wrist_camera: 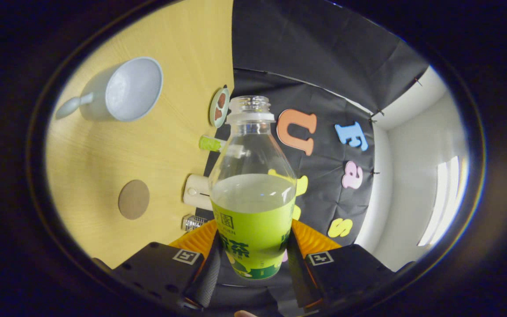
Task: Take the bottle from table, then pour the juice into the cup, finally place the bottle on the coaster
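Note:
My gripper (pixel 252 257) is shut on an uncapped clear bottle (pixel 253 185) with a green label, both fingers (pixel 207 268) pressing its lower body. Pale green juice fills roughly the lower half. The whole view is rolled, so the yellow wooden table (pixel 104 154) appears turned sideways to the left of the bottle. A pale blue cup (pixel 123 90) with a handle rests on the table beyond the fingers, its opening facing me and its inside looking bare. A round brown coaster (pixel 134 199) lies on the table nearer the fingers, left of the bottle.
Along the table's far edge by the black cloth wall sit a small round dish (pixel 219 107), a green item (pixel 211 143), a cream box-like object (pixel 197 192) and a small silvery item (pixel 193 222). A white wall shows to the right.

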The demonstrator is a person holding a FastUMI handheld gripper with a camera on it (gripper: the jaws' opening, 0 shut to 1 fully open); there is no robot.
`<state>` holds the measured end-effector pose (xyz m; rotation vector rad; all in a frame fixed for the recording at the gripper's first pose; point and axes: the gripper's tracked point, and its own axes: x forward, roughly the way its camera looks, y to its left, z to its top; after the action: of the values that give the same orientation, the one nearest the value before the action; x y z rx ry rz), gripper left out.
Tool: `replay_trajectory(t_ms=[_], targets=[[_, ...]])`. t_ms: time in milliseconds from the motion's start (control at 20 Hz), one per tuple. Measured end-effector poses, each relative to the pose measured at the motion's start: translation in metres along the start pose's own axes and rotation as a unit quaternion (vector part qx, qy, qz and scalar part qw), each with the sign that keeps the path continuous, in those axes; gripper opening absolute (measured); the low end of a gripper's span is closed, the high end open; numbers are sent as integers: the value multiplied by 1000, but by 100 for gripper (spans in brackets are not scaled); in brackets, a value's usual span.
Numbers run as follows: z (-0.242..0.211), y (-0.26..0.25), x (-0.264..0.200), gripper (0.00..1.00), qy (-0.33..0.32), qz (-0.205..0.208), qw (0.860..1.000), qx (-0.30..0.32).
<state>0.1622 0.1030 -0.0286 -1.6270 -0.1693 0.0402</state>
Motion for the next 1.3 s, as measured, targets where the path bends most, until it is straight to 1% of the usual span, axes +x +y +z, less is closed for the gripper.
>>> replay_trajectory(t_ms=[150, 250, 350, 450, 500, 600, 700, 800, 850, 950, 1100, 1250, 1300], targets=[[-3, 8, -1, 75, -2, 20, 997, 80], [-5, 13, -1, 75, -1, 33, 989, 141], [-7, 17, -3, 75, -3, 48, 976, 213], [-11, 17, -6, 75, -7, 61, 957, 283], [-15, 16, -8, 75, -8, 68, 946, 318], [-22, 13, -7, 75, -12, 83, 917, 390], [-30, 6, -4, 75, -17, 92, 884, 458], [-38, -3, -5, 75, -23, 97, 852, 513], [-40, -7, -3, 75, -30, 99, 839, 535], [-45, -16, 1, 75, -42, 97, 815, 569], [-41, -18, 8, 74, -58, 114, 776, 618], [-39, -14, 26, 74, -64, 137, 745, 650], [-37, -10, 34, 74, -67, 146, 732, 662]])
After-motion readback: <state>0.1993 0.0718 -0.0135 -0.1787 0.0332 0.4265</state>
